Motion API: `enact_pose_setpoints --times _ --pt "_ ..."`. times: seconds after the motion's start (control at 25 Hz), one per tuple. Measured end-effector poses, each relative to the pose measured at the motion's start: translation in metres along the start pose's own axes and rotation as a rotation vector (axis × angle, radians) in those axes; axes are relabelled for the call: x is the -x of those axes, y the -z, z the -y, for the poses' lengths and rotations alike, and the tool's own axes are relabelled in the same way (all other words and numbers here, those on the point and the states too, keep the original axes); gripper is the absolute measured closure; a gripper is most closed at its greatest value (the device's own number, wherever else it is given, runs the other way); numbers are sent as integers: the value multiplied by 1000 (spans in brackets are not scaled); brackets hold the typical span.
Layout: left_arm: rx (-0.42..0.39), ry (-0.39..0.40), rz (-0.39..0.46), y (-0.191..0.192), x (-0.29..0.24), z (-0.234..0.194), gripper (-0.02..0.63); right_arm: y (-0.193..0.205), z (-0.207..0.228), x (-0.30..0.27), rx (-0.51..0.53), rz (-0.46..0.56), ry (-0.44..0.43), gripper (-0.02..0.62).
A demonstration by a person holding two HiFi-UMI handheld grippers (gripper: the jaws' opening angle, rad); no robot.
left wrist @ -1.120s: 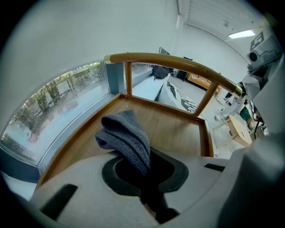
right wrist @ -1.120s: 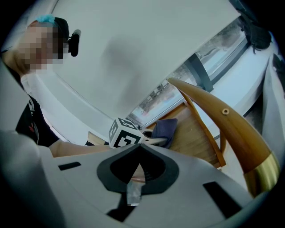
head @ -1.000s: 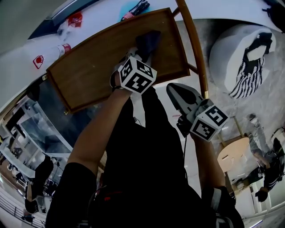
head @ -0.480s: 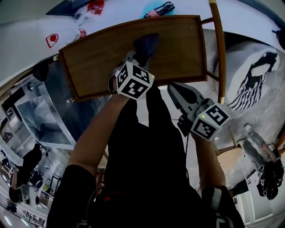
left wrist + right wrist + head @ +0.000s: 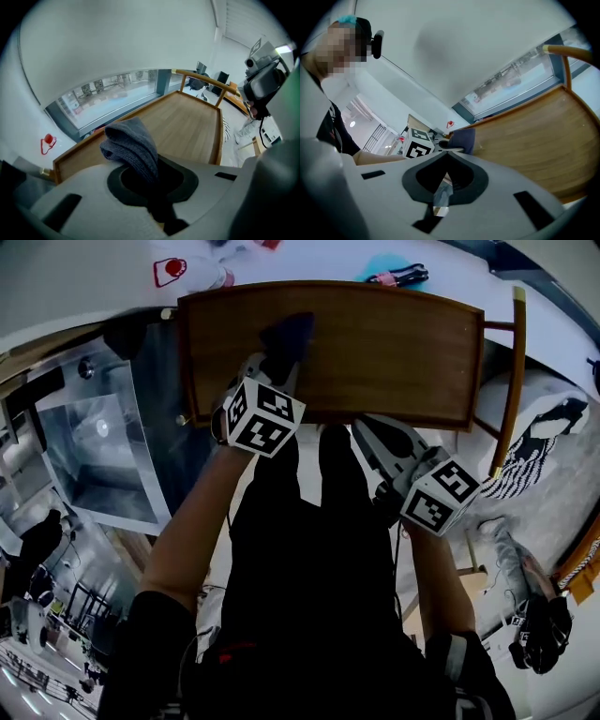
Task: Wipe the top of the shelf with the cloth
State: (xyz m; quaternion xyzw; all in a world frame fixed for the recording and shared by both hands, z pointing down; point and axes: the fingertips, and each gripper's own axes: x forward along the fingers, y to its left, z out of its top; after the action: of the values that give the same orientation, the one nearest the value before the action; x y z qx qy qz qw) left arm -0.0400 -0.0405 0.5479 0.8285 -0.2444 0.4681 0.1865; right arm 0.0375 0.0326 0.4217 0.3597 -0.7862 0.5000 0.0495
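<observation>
Shelf top (image 5: 394,343), cloth (image 5: 131,143) pinched — tail hidden

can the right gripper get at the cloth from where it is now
Probably yes: the right gripper hangs at the front edge of the shelf top with only bare wood between it and the cloth. But the left gripper is shut on that cloth.
</observation>
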Motion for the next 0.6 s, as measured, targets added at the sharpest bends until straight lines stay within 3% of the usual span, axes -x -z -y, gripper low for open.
enact_pose_setpoints --times 0.28,0.6 --pt "101 -62 -13 66 39 -51 557 15 -42 -60 40 -77 -57 591" --pt "170 -96 -22 117 67 -85 557 30 -77 -110 76 -159 -99 591"
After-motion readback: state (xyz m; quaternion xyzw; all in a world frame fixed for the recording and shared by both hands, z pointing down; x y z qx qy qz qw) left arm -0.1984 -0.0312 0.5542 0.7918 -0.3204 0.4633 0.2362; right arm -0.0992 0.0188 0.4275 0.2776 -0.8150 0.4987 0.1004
